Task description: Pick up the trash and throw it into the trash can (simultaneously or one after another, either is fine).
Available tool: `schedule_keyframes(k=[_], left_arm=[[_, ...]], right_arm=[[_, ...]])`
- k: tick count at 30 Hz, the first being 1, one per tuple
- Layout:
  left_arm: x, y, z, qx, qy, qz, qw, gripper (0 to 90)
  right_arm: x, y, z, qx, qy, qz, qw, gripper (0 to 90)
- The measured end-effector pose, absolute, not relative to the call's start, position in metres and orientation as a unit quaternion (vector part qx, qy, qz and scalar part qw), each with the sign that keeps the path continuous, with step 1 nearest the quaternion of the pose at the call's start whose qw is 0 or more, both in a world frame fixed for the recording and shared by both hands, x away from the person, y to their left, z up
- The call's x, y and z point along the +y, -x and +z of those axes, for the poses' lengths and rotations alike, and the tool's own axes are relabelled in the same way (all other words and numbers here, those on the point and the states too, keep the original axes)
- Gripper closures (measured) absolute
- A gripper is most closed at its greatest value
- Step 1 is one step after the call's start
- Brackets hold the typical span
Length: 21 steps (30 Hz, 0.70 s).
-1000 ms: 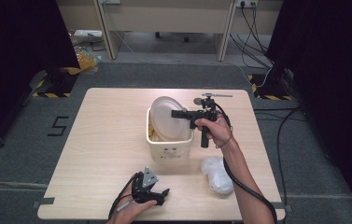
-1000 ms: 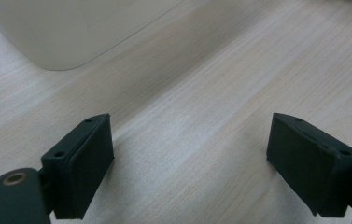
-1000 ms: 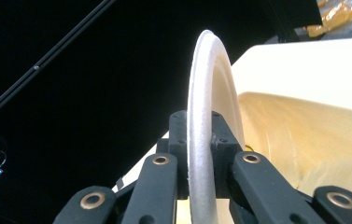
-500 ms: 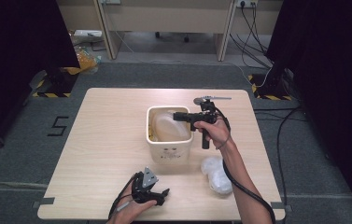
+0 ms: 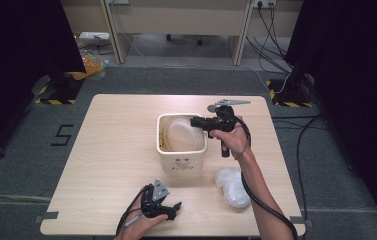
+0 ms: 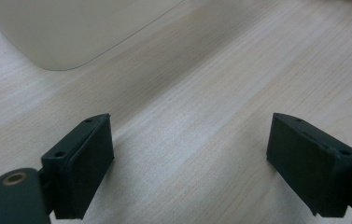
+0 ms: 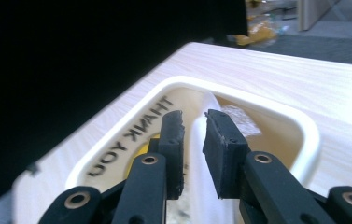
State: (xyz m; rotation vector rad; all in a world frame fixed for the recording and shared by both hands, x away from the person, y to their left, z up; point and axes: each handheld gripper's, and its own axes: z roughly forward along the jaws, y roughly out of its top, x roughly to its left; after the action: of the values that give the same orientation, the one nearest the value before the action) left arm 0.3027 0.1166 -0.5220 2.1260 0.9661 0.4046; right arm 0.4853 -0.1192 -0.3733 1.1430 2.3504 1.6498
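Grey carpet surrounds a pale wooden table, with dark curtains to either side and desk legs and cables along the far wall. A cream bin stands near the middle of the table and serves as the landmark for everything else.

Nearest the person, in front of the bin and a little to its left, the left gripper rests low at the table's near edge, held in the left hand. A grey three-cornered plate sits on top of it. In the left gripper view its jaws stand wide apart with only bare wood grain between them, and the bin's rounded lower wall shows beyond them.

In front of the bin and to its right, near but not touching it, lies a clump of clear plastic beside the person's right forearm.

At the bin's right rim, the right hand holds the right gripper level, its jaws reaching in over the opening. A white plate stands tilted inside the bin. In the right gripper view the jaws sit close on either side of the plate's thin white edge; a narrow gap shows on each side, so I cannot tell whether they actually pinch it. The bin's inner wall reads "THANK YOU", and something yellow lies at the bottom.
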Motion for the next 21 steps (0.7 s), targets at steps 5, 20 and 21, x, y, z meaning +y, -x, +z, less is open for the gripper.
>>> schedule_keyframes(k=[5, 20, 21], left_arm=[[0.117, -0.303, -0.522, 0.378, -0.831, 0.158, 0.376, 13.8], [0.117, -0.303, -0.522, 0.377, -0.831, 0.158, 0.376, 13.7], [0.117, -0.303, -0.522, 0.377, -0.831, 0.158, 0.376, 13.8]], right_arm=[[-0.119, -0.486, -0.375, 0.762, -0.372, 0.529, 0.024, 76.7], [-0.137, -0.477, -0.369, 0.756, -0.377, 0.534, 0.031, 68.5], [-0.141, -0.474, -0.368, 0.757, -0.376, 0.533, 0.035, 66.7]])
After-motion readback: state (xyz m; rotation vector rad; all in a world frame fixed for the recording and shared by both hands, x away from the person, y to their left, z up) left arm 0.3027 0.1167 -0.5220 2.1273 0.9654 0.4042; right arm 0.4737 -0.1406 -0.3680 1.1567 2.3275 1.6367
